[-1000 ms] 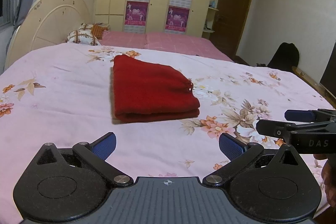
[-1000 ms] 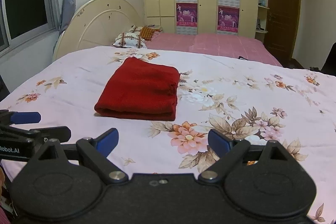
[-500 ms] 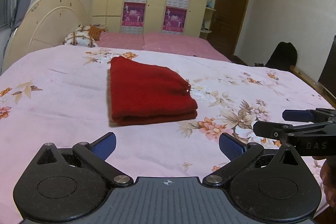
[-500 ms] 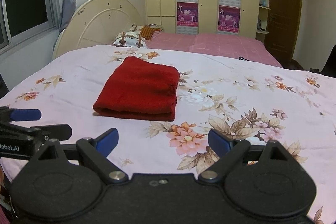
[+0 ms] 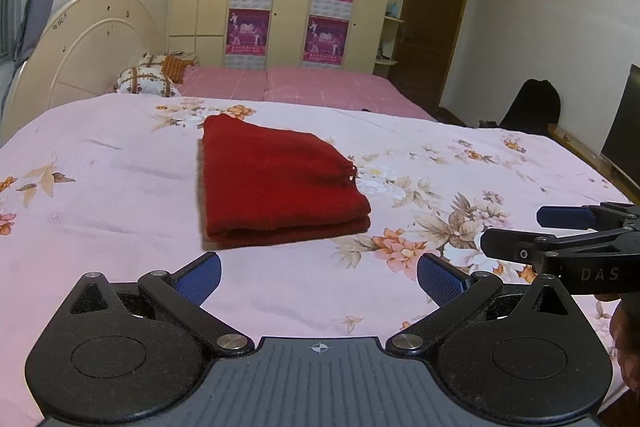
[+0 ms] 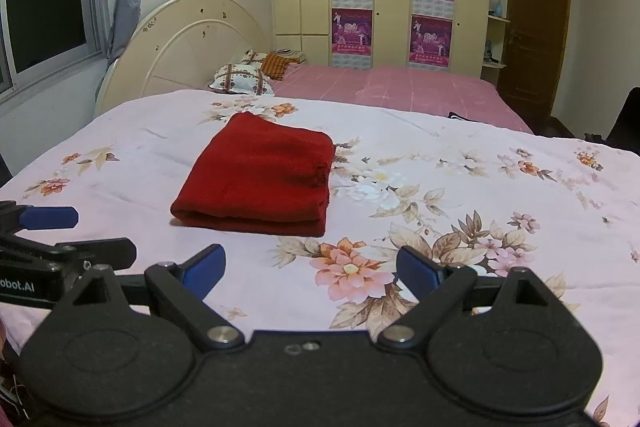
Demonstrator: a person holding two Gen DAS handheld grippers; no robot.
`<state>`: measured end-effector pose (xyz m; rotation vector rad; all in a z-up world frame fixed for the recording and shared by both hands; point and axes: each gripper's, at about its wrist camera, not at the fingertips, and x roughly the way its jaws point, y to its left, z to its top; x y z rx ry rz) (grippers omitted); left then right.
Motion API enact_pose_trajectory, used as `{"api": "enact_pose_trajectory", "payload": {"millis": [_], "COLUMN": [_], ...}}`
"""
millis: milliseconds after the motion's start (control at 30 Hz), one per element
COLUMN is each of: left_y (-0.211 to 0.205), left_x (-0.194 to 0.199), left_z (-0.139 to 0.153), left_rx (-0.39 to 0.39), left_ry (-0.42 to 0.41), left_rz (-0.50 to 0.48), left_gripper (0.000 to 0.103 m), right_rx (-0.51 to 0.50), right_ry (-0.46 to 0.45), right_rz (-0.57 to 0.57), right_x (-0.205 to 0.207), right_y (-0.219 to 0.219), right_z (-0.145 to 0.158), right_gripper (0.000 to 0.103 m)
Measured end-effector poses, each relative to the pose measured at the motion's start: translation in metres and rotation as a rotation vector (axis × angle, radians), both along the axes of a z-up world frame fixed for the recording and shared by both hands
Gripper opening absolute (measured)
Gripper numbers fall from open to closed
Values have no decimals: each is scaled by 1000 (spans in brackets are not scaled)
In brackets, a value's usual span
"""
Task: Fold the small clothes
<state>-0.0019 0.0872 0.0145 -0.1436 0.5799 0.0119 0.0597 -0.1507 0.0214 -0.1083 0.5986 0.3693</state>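
Both tongs (image 5: 319, 277) (image 6: 311, 266) gape empty, well short of folded red garment (image 5: 276, 187).

Left gripper (image 5: 319, 277) and right gripper (image 6: 311, 269): matte black linkages, silver pivot screws, blue ribbed fingers (image 5: 199, 277), white lettering.

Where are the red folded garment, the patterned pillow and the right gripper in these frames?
red folded garment (image 5: 276, 187), left wrist view, middle of its top layer.
patterned pillow (image 6: 242, 79), right wrist view, its front face.
right gripper (image 6: 310, 269), right wrist view, midway between its open blue fingertips.
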Motion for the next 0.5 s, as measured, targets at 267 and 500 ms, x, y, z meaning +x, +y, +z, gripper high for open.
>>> {"api": "enact_pose_trajectory", "payload": {"millis": [267,500], "left_y": [-1,-1], "left_x": [0,0], "left_z": [1,3], "left_rx": [5,14], "left_ry": [-2,-5], "left_rz": [-2,-13], "left_gripper": [103,103], "right_rx": [1,-1], "right_ry": [-1,0], "right_rz": [1,0], "right_x": [1,1], "right_y": [-1,-1], "right_z": [0,1], "right_gripper": [92,92]}}
